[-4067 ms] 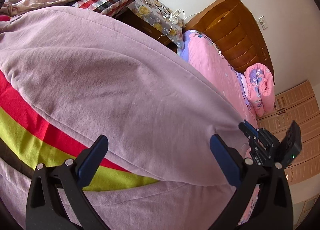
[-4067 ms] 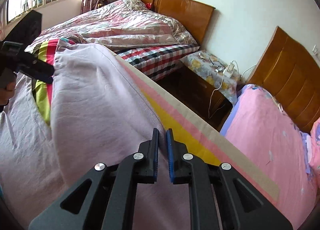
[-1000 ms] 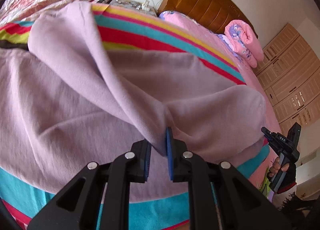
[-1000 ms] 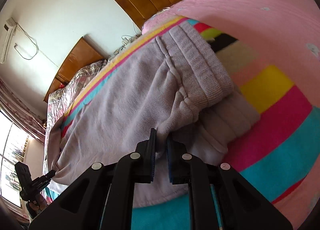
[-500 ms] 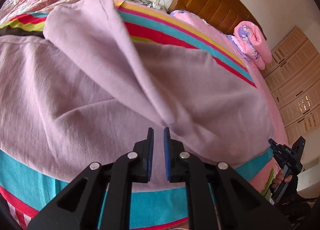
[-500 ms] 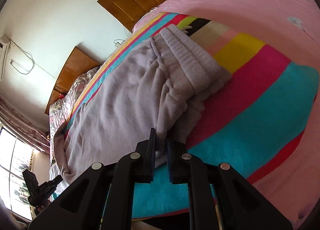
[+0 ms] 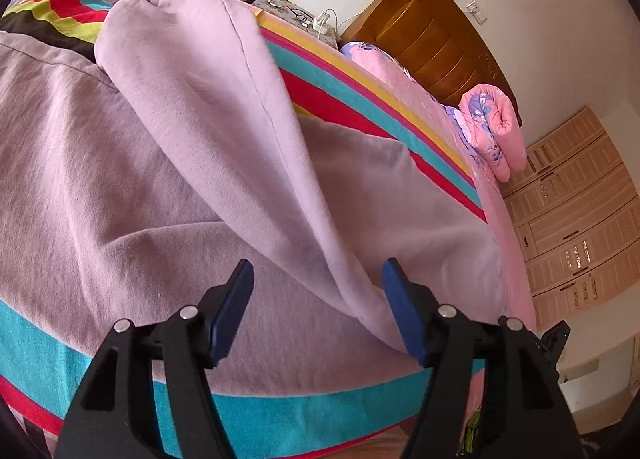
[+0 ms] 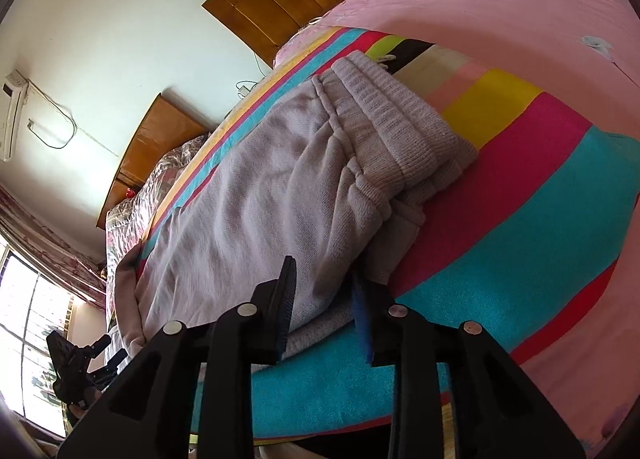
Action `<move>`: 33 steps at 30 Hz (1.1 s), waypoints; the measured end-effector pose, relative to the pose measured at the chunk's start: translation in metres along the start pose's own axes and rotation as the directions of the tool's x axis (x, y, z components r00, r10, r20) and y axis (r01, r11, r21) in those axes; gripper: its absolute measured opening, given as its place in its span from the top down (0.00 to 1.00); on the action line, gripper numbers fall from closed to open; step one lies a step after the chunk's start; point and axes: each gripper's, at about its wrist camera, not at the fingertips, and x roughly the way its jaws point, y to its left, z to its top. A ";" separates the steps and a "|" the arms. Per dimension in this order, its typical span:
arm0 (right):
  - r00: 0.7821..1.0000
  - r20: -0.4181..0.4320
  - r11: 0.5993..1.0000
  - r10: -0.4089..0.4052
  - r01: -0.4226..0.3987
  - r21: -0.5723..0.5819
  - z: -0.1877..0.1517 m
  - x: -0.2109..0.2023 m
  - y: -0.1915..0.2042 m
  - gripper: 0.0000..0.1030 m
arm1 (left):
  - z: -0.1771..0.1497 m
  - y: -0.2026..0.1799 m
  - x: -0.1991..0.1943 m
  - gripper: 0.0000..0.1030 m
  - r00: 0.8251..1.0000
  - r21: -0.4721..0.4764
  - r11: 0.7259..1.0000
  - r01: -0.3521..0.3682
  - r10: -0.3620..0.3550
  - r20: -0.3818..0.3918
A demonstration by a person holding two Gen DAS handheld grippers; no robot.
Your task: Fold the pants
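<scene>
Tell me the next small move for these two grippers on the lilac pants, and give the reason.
Probably draw both grippers back off the cloth. The left gripper and right gripper are both open, and the lilac fleece pants lie folded lengthwise on the striped blanket, released. One leg edge in the left wrist view sits slightly skewed, so smoothing it could follow before the crosswise fold.

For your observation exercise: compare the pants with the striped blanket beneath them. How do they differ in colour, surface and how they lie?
The pants are plain lilac; the striped blanket carries bright bands of teal, red, pink and yellow. The pants bunch into folds, with a ribbed waistband; the blanket lies spread flat. The pants rest on top; the blanket reaches past them on each visible side. Both are soft fabric.
</scene>
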 end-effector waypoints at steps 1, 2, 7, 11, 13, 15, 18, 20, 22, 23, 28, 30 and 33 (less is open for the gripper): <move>1.000 -0.001 1.000 -0.001 0.001 0.000 0.001 0.001 0.002 0.67 | 0.006 -0.004 0.000 0.35 1.000 0.005 1.000 0.008 -0.008 0.005; 1.000 -0.001 1.000 -0.004 0.004 -0.003 0.001 0.002 0.003 0.67 | 0.013 -0.009 0.000 0.35 1.000 0.013 1.000 0.009 -0.009 0.004; 1.000 -0.004 1.000 0.003 -0.003 -0.007 0.000 0.004 0.008 0.66 | 0.037 -0.026 0.027 0.37 0.991 0.048 0.993 -0.109 0.113 -0.073; 1.000 -0.002 1.000 0.010 -0.010 -0.004 0.000 0.005 0.006 0.66 | 0.049 -0.021 0.052 0.66 0.984 0.074 0.987 -0.139 0.146 -0.103; 1.000 0.000 1.000 0.004 -0.004 -0.008 -0.001 0.006 0.003 0.68 | 0.048 -0.015 0.058 0.95 0.982 0.095 0.984 -0.152 0.161 -0.094; 0.999 0.009 0.999 -0.031 0.031 -0.026 -0.001 0.006 0.005 0.81 | 0.041 -0.015 0.047 0.96 0.987 0.092 0.985 -0.148 0.152 -0.042; 1.000 0.018 0.999 -0.019 0.019 -0.032 -0.001 0.002 0.005 0.88 | 0.019 -0.026 0.001 0.96 0.980 0.142 0.971 -0.191 0.181 0.081; 1.000 0.017 0.999 -0.014 0.015 -0.046 -0.001 0.000 0.006 0.89 | 0.000 -0.017 -0.024 0.96 0.982 0.111 0.978 -0.176 0.167 0.083; 1.000 0.008 0.999 -0.006 0.006 -0.044 -0.001 0.000 0.005 0.89 | -0.022 0.001 -0.029 0.96 0.982 0.075 0.979 -0.190 0.188 0.032; 1.000 0.002 0.999 -0.005 0.005 -0.041 -0.001 0.001 0.004 0.90 | -0.032 0.011 -0.025 0.96 0.981 0.053 0.980 -0.192 0.192 0.004; 1.000 0.014 0.999 -0.014 0.015 -0.049 0.000 -0.006 0.008 0.92 | -0.044 0.027 -0.006 0.96 0.982 0.035 0.981 -0.189 0.189 -0.006; 0.999 0.035 0.997 -0.016 0.019 -0.073 0.003 -0.016 0.017 0.92 | -0.045 0.025 -0.009 0.95 0.981 0.054 0.980 -0.192 0.192 -0.010; 0.998 0.002 0.995 -0.062 0.062 -0.080 -0.002 -0.008 0.013 0.92 | -0.047 0.033 -0.008 0.95 0.984 0.039 0.983 -0.177 0.177 -0.015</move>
